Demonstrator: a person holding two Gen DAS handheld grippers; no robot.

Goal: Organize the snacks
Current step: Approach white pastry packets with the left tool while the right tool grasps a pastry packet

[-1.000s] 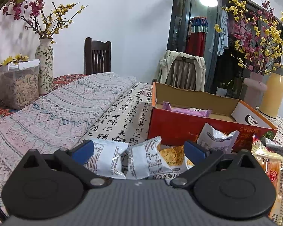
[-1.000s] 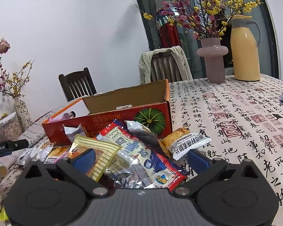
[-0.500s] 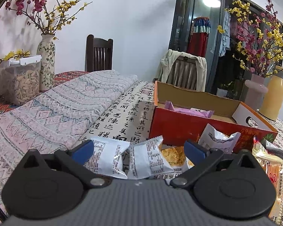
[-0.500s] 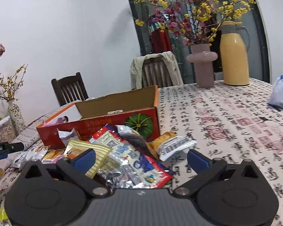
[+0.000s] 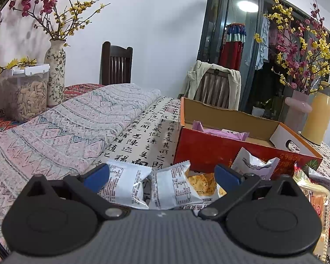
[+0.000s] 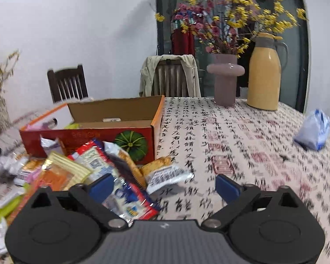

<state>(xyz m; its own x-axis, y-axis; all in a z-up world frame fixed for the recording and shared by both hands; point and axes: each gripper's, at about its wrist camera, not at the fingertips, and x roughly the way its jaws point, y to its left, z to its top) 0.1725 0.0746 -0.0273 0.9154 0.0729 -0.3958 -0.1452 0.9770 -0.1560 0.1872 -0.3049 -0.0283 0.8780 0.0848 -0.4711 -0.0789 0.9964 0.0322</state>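
Purple snack packet (image 5: pixel 217 132) inside red box (image 5: pixel 209 151)

Table (image 6: pixel 242 136) w/ calligraphy-print cloth. Near its middle: open red box (image 6: pixel 88 138), loose snack packets (image 6: pixel 112 171) heaped just in front. Far edge: mauve vase (image 6: pixel 225 81) beside yellow flask (image 6: pixel 264 72). Right edge: blue bag (image 6: pixel 314 129). Left side: folded patterned cloth (image 5: pixel 66 127), seed jar (image 5: pixel 26 92), floral vase (image 5: pixel 55 70).

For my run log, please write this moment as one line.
left claw: open, empty, over white snack packets | right claw: open, empty | red box: open, purple packet inside
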